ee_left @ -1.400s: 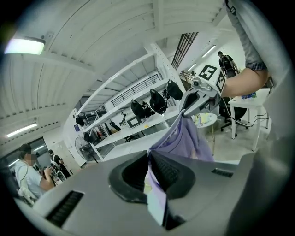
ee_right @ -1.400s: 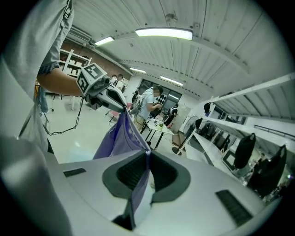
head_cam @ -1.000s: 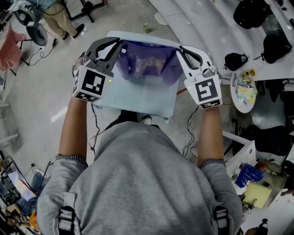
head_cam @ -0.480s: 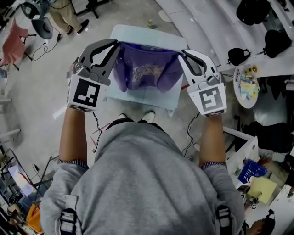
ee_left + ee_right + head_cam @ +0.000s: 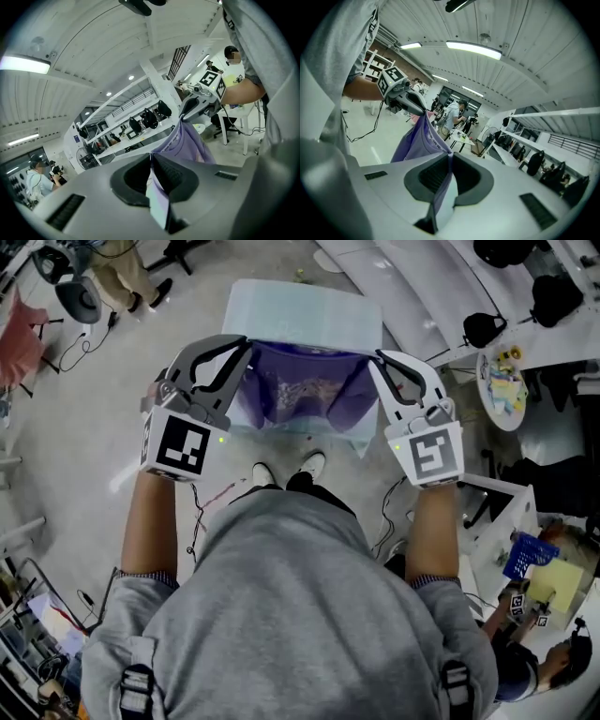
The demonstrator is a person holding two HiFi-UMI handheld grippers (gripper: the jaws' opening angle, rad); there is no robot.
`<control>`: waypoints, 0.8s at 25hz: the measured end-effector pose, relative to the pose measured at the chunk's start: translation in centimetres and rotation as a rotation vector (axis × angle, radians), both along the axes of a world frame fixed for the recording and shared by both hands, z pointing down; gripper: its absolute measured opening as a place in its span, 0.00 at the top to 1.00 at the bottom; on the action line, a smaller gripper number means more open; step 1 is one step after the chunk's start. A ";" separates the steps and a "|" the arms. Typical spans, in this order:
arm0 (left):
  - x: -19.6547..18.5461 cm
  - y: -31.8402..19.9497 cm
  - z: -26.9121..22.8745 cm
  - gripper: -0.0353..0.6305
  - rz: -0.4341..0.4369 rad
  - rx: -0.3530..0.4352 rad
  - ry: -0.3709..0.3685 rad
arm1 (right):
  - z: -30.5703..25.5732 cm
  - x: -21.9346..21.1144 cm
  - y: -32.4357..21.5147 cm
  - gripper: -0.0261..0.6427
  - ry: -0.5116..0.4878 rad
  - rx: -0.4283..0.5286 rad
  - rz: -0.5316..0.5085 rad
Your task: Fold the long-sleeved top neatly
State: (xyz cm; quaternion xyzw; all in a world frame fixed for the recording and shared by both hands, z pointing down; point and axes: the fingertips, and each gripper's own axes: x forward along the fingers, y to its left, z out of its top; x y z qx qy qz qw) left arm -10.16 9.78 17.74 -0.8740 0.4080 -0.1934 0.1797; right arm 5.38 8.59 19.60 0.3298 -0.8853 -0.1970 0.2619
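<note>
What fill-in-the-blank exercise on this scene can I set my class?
1. The top being held up is ____ in colour.
2. The left gripper and the right gripper are both ____ on the top.
3. The top hangs ____ the two grippers.
4. The person's sweatshirt is ____.
Missing words: purple; shut; between; grey.

top point(image 5: 302, 390): print too small to read, sleeves can't be told apart | table point(image 5: 300, 310): near part hidden behind the hanging top | shoes point(image 5: 312, 465): heels hidden by the person's torso point(image 5: 300, 615)
</note>
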 end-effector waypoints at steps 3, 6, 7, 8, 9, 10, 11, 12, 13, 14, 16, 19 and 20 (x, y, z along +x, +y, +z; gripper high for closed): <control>-0.4 0.9 1.0 0.89 0.015 -0.008 -0.002 | 0.7 -0.4 1.2 0.90 0.010 -0.003 0.027; -0.7 1.2 1.3 0.89 0.030 -0.011 0.007 | 1.1 -0.7 1.8 0.90 0.015 -0.004 0.049; -0.7 1.2 1.4 0.89 0.034 -0.012 0.008 | 1.2 -0.7 1.8 0.90 0.015 -0.007 0.056; -0.7 1.1 1.5 0.89 0.038 -0.015 0.008 | 1.4 -0.6 1.8 0.90 0.015 -0.013 0.062; -0.7 1.0 1.8 0.89 0.041 -0.022 0.005 | 1.7 -0.5 1.7 0.90 0.018 -0.022 0.068; -0.7 0.8 2.2 0.89 0.045 -0.033 0.001 | 2.2 -0.4 1.6 0.90 0.027 -0.031 0.074; -0.6 0.6 2.7 0.89 0.047 -0.047 -0.004 | 2.6 -0.3 1.4 0.90 0.036 -0.039 0.078; -0.4 0.3 3.3 0.89 0.049 -0.060 -0.008 | 3.1 -0.1 1.1 0.90 0.044 -0.047 0.081; -0.3 -0.1 3.9 0.89 0.048 -0.071 -0.012 | 3.7 0.0 0.7 0.90 0.048 -0.058 0.083; -0.2 -0.6 4.5 0.89 0.046 -0.079 -0.019 | 4.2 0.1 0.3 0.90 0.051 -0.075 0.083; 0.2 -1.7 5.7 0.89 0.041 -0.095 -0.032 | 5.5 0.5 -0.7 0.90 0.052 -0.107 0.081; 0.9 -3.8 7.4 0.89 0.035 -0.127 -0.042 | 7.4 1.2 -2.8 0.90 0.053 -0.140 0.081; 1.1 -4.5 7.9 0.89 0.032 -0.137 -0.047 | 7.9 1.4 -3.6 0.90 0.052 -0.152 0.081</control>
